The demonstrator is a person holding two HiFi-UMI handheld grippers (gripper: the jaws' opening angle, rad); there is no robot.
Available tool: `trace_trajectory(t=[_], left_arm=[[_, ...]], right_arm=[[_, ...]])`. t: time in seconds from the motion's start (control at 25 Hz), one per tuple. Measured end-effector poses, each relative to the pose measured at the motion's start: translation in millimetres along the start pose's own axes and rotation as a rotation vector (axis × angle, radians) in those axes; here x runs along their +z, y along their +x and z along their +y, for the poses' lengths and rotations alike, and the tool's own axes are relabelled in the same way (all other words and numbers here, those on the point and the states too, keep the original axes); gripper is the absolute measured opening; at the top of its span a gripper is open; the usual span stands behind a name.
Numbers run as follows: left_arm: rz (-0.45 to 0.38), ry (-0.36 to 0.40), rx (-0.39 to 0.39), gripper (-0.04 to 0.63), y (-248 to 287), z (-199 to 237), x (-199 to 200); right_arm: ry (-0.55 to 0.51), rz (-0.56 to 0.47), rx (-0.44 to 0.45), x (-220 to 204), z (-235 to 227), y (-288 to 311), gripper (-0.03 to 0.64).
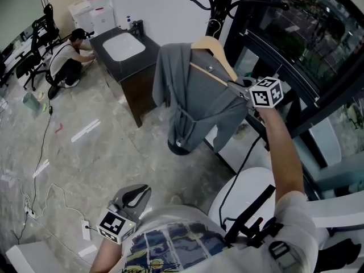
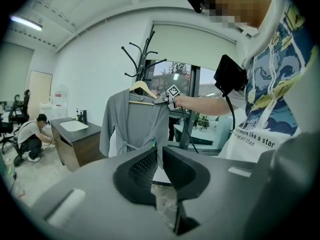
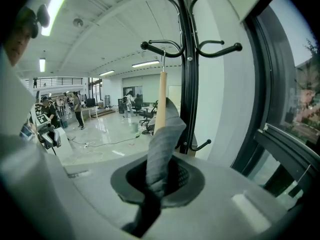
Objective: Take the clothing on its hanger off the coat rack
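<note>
Head view is showing a grey marble floor (image 1: 85,147) and, at the right side, a large dark-framed window (image 1: 307,50). In front of this window the black coat rack (image 1: 225,7) is standing, and to its left a dark cabinet (image 1: 131,78) is carrying a white basin (image 1: 123,46). A crouching person (image 1: 69,61) is staying on the floor just beside that cabinet. The grey robe (image 1: 196,104) is hanging on the wooden hanger (image 1: 219,54), close to the pole of the rack. In the right gripper view the metal hook (image 3: 163,54) of the hanger is lying over one curved arm of the rack, so the clothing is not yet off. The right gripper (image 1: 238,87), on an outstretched arm, is gripping the shoulder end of the hanger. In its own view its jaws are pressing together on a fold of the grey fabric, and the wooden arm of the hanger is rising just above them. The left gripper (image 1: 139,193) is hanging low, near the wearer's body and well apart from the robe. In the left gripper view its jaws are standing close together, with only a thin slit between the pads and nothing inside it.
</note>
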State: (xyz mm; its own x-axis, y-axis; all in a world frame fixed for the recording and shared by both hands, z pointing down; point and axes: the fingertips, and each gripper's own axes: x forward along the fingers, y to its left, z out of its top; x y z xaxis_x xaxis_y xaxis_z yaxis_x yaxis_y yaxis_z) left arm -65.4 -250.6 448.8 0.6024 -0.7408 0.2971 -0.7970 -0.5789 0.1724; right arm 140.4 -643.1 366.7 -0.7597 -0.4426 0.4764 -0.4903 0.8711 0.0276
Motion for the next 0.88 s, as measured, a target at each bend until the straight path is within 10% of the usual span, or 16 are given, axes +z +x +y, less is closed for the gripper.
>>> trace_trajectory(t=[0.88], left_arm=[[-0.072, 0.018, -0.113, 0.037, -116.3, -24.1, -1.5]], right_arm=[[-0.073, -0.05, -0.127, 34.6, 166.0, -88.1, 0.015]])
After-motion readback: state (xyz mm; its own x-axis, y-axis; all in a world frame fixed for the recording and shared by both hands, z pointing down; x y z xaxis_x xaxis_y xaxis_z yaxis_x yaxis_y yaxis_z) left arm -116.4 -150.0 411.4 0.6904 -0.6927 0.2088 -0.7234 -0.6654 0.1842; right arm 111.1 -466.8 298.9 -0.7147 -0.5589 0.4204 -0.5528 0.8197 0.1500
